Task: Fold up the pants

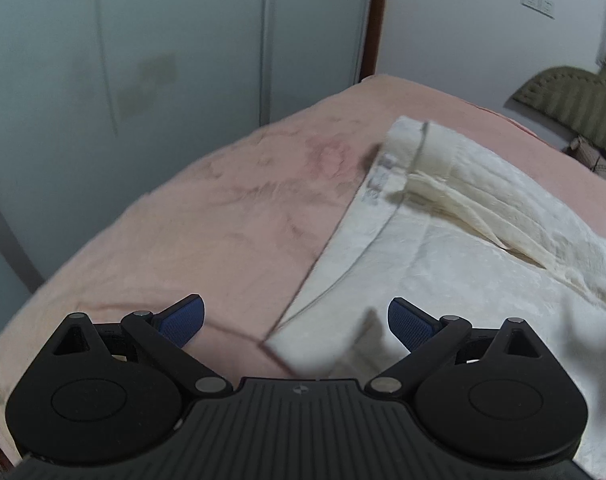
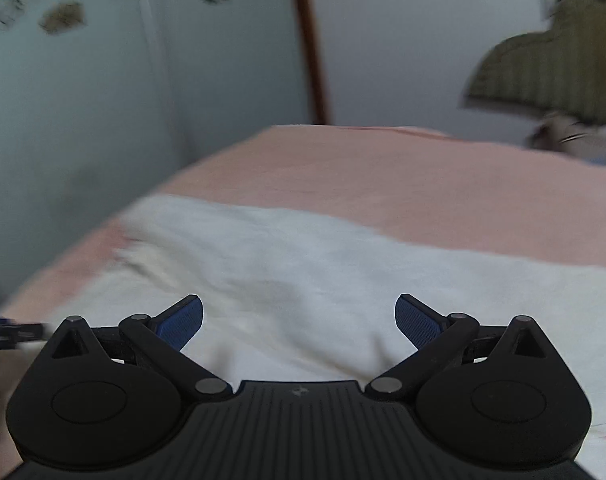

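Left hand-held gripper [image 1: 295,322]: jaws spread wide and holding nothing, its blue pads [image 1: 183,320] low in the frame, poised above the near corner of the pants.
Right hand-held gripper [image 2: 299,322]: jaws likewise wide apart and holding nothing, hovering over the white cloth at the lower centre of its view.
Pants [image 1: 443,248]: cream-white, lying on the bed; in the left wrist view they fill the right half of the frame, with the waistband toward the upper centre and a fold of fabric lying across the top. In the right wrist view the pants [image 2: 303,264] stretch across the middle of the frame from left to right, blurred.
Bed [image 1: 223,216]: covered by a pink sheet, which shows to the left of the pants in the left wrist view and beyond them in the right wrist view.
Wardrobe doors [image 1: 123,60]: pale grey-green panels, upper left.
Headboard [image 2: 551,72]: olive, ribbed, upper right, against a white wall.
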A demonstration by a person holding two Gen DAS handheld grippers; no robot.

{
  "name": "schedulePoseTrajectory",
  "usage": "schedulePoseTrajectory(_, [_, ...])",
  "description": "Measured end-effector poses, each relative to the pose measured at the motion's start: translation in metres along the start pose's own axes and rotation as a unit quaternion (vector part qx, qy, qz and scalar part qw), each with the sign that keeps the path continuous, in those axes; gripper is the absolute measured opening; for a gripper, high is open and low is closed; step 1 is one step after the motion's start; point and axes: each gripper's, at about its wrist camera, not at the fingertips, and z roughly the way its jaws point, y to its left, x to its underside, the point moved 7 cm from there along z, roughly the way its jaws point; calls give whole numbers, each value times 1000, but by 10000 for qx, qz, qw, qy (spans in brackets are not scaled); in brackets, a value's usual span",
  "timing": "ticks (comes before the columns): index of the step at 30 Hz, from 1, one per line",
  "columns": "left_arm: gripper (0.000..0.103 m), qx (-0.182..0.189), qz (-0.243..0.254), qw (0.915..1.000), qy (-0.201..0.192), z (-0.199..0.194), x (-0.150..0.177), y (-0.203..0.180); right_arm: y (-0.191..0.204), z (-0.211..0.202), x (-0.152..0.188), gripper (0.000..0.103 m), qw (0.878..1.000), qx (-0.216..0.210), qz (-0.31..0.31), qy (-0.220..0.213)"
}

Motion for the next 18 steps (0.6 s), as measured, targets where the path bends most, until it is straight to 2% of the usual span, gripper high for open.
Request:
schedulePoseTrajectory(3, [98,356,-499,9976,315,7,5,17,61,11,27,103,9947,-495,-858,260])
schedulePoseTrajectory(5, [95,566,-727,9944,509,13,7,19,101,18,47,103,9852,-785,-1462,435])
schedulePoseTrajectory(6, [94,571,-766,9943,467,15,6,19,117,21,56,103,9798,-915,-1706,507])
schedulePoseTrajectory(7, [89,572,-731,9949,399,15,5,17,133,25,64,103,9732,-1001,-1990,569])
schedulePoseTrajectory(8, [78,617,-668,9952,368,14,5,14,143,27,70,103,9684,-994,-2209,589])
schedulePoseTrajectory(9, [72,680,-611,9951,375,16,4,9,152,29,75,103,9638,-934,-2426,586])
schedulePoseTrajectory(10, [55,731,-552,9952,354,15,3,6,155,31,77,103,9609,-856,-2568,592])
schedulePoseTrajectory(11, [34,777,-511,9951,337,15,2,3,156,33,76,103,9596,-786,-2632,604])
schedulePoseTrajectory(12, [26,701,-503,9958,293,15,0,2,153,35,72,103,9604,-731,-2619,611])
schedulePoseTrajectory(13, [12,644,-483,9966,198,14,-2,2,148,33,69,103,9629,-716,-2530,609])
schedulePoseTrajectory(18, [11,1006,-487,9937,-83,0,-6,5,107,30,35,103,9820,-499,-1752,507])
